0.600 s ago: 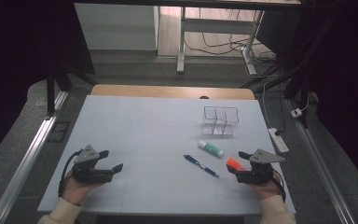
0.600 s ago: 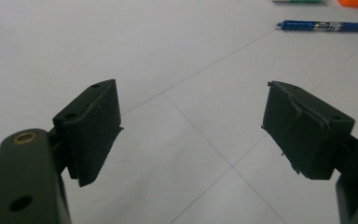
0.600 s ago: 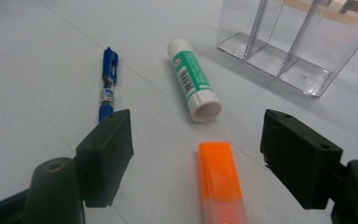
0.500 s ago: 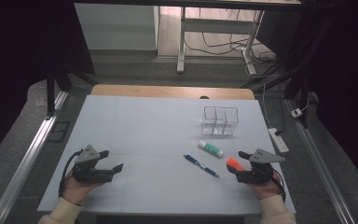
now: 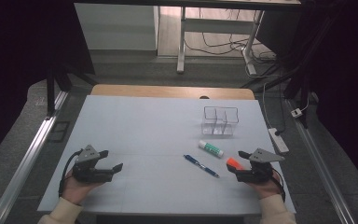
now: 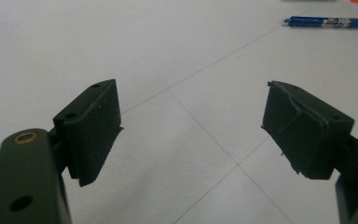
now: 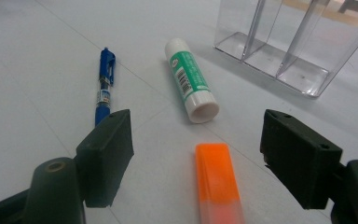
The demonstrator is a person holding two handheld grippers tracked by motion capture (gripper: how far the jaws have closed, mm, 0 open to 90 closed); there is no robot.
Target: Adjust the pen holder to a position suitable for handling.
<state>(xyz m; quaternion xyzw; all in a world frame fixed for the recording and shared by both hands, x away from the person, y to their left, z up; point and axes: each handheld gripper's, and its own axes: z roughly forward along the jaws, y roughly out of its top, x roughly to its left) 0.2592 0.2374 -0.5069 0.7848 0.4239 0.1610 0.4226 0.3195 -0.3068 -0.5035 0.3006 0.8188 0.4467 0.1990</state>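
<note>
Just short of the clear organizer [image 5: 220, 122], nearest the right claw [image 7: 198, 154], lay the orange highlighter [image 7: 216, 179], flat on the worktop [image 5: 144, 121]; glue stick [image 7: 191, 79] and blue pen [image 7: 103, 84] lay beyond it. Right claw was released, straddling the highlighter without contact. Left claw [image 6: 191, 126] was released, empty, well apart. Highlighter judged light, stiff, slick plastic; best pinched mid-barrel across its flat sides.
</note>
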